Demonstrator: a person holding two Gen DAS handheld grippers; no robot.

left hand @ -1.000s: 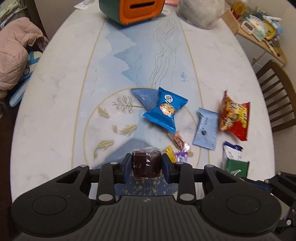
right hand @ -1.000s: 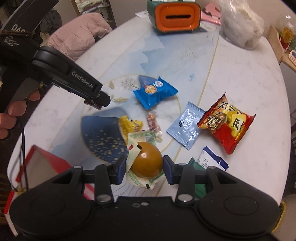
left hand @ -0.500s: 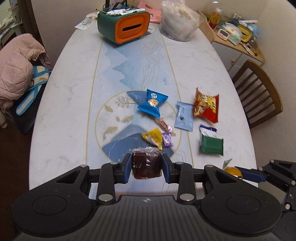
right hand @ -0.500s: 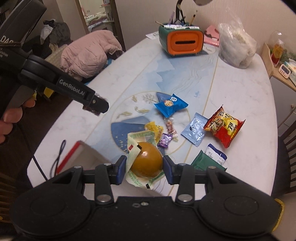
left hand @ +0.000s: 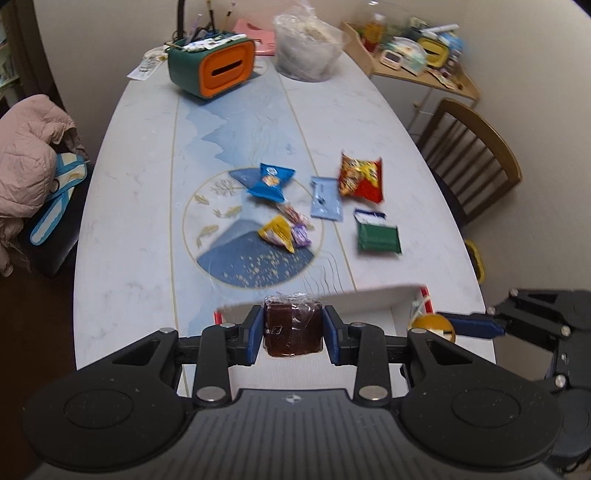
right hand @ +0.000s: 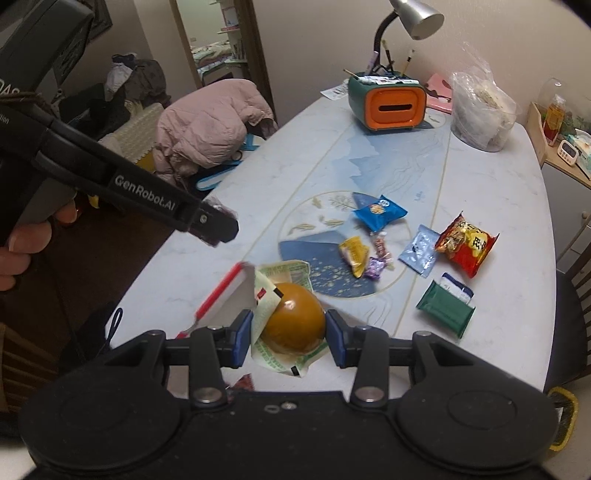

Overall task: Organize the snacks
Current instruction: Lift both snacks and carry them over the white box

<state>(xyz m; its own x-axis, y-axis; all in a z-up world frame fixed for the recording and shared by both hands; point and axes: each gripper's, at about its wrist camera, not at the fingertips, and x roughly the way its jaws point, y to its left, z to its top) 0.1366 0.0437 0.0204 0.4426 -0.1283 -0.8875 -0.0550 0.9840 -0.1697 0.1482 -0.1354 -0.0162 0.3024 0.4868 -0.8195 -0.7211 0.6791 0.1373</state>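
Observation:
My left gripper [left hand: 293, 328] is shut on a dark brown wrapped jelly block [left hand: 293, 324], held over the red-edged white box [left hand: 373, 301] at the table's near edge. My right gripper [right hand: 289, 328] is shut on an orange-brown round snack in a green-white wrapper [right hand: 293, 321], above the same box [right hand: 236, 291]; it also shows in the left wrist view [left hand: 432, 325]. On the table lie a blue cookie pack [left hand: 271, 181], a pale blue sachet [left hand: 325, 199], a red-yellow chip bag [left hand: 362, 177], a green pack [left hand: 378, 236], a yellow packet [left hand: 279, 232] and small candies [left hand: 301, 234].
An orange-green tissue box [left hand: 212, 68] and a clear plastic bag [left hand: 308, 48] stand at the table's far end. A wooden chair [left hand: 472, 147] is on the right, a pink jacket [left hand: 26, 155] on the left. A desk lamp [right hand: 413, 18] stands behind the tissue box.
Both grippers have pulled back and up from the snack pile toward the near table edge, each still holding its snack. The red-edged box has come into view under them.

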